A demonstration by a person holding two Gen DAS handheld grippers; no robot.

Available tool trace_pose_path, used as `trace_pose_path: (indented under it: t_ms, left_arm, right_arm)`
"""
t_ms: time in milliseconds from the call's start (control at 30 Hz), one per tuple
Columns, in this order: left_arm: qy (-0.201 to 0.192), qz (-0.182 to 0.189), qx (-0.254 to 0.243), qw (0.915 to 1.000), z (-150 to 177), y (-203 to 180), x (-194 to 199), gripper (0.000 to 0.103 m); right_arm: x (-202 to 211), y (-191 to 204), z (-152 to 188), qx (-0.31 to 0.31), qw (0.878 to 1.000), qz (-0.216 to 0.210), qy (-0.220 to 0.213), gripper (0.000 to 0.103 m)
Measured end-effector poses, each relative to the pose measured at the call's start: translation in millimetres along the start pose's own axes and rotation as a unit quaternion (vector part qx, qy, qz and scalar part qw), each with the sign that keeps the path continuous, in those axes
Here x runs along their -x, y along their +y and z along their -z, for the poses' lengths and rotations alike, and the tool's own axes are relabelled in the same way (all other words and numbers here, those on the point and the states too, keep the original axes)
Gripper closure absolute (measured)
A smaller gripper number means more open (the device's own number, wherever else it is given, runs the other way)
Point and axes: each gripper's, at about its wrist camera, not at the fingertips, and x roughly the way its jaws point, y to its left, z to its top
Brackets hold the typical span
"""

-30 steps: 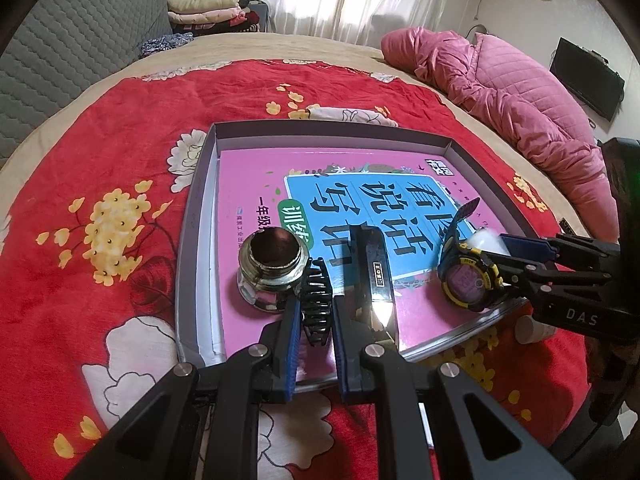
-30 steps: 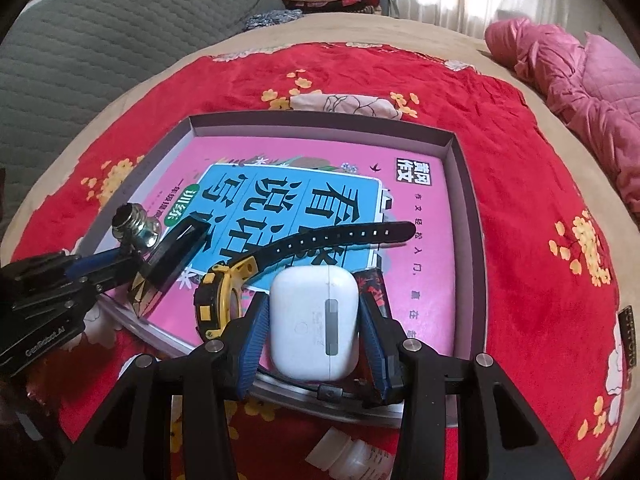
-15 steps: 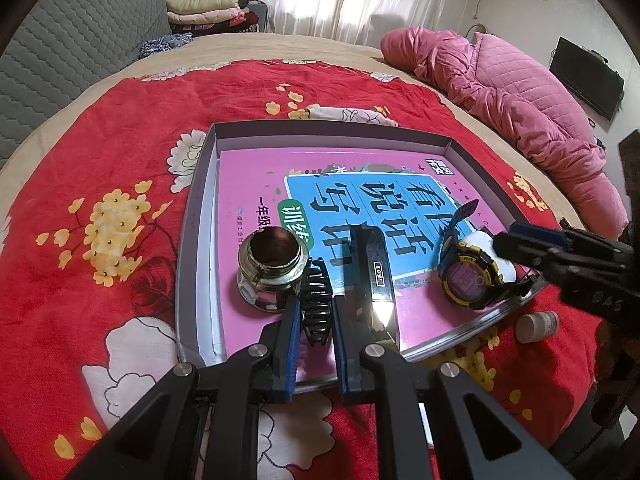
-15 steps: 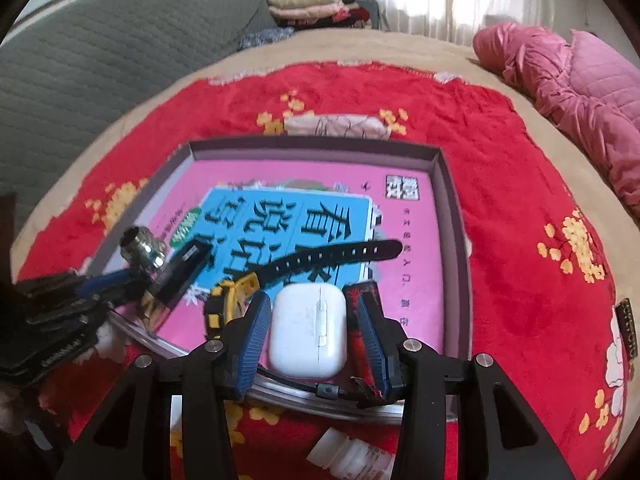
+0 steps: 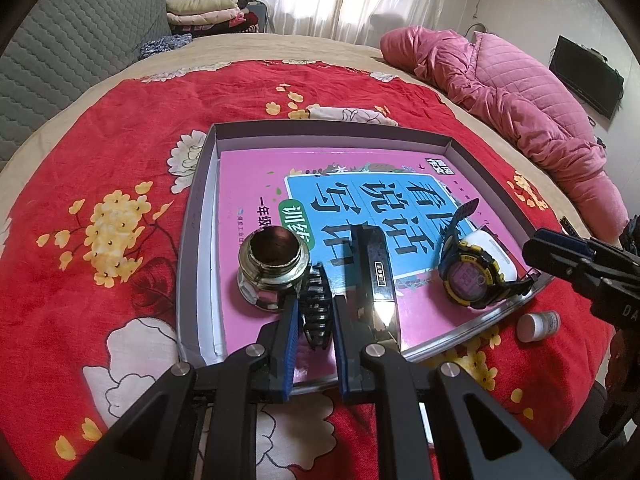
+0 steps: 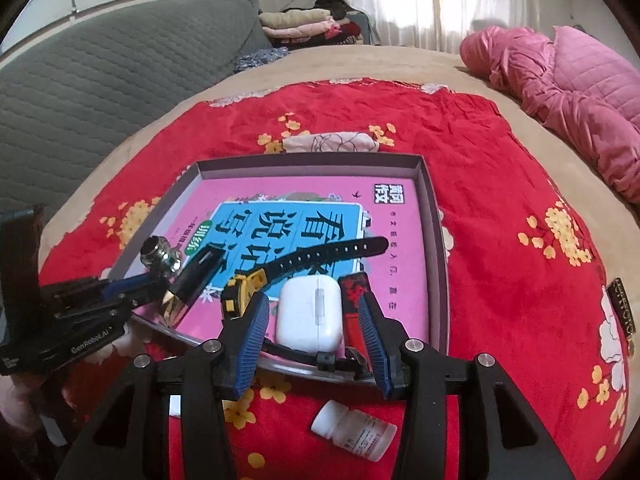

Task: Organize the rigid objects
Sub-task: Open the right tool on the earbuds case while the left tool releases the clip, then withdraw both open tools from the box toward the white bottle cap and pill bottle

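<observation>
The left gripper [image 5: 314,316] clamps the black hair clip [image 5: 317,307] just inside the tray [image 5: 200,216] — it needs releasing — while the right gripper [image 6: 314,320], fingers spread, straddles the white earbud case [image 6: 310,308] there.

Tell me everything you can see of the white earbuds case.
The white earbuds case is glossy plastic with rounded corners, closed, lying flat in the grey tray on the pink book, hinge strip facing up. The watch sits at its left, a red item right. The open right claw straddles it without touching.
</observation>
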Motion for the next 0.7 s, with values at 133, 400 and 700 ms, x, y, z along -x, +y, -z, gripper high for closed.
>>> trace_pose_path:
  t_ms: [133,400,700]
  left_arm:
    - [0.0,-0.001,-0.001,1.0,0.0,1.7,-0.6,0.087]
    - [-0.001,-0.002,-0.001,1.0,0.1,1.9,-0.1,0.085]
    - [0.0,0.005,-0.004,1.0,-0.8,-0.7,3.6,0.059]
  right_arm:
    - [-1.1,-0.1,1.8,0.0,1.0,0.001,0.003,0.055]
    - [-1.0,-0.6,2.4,0.0,1.0,0.004,0.005,0.054]
    - [0.2,3.3,3.5,0.009,1.0,0.006,0.01,0.054]
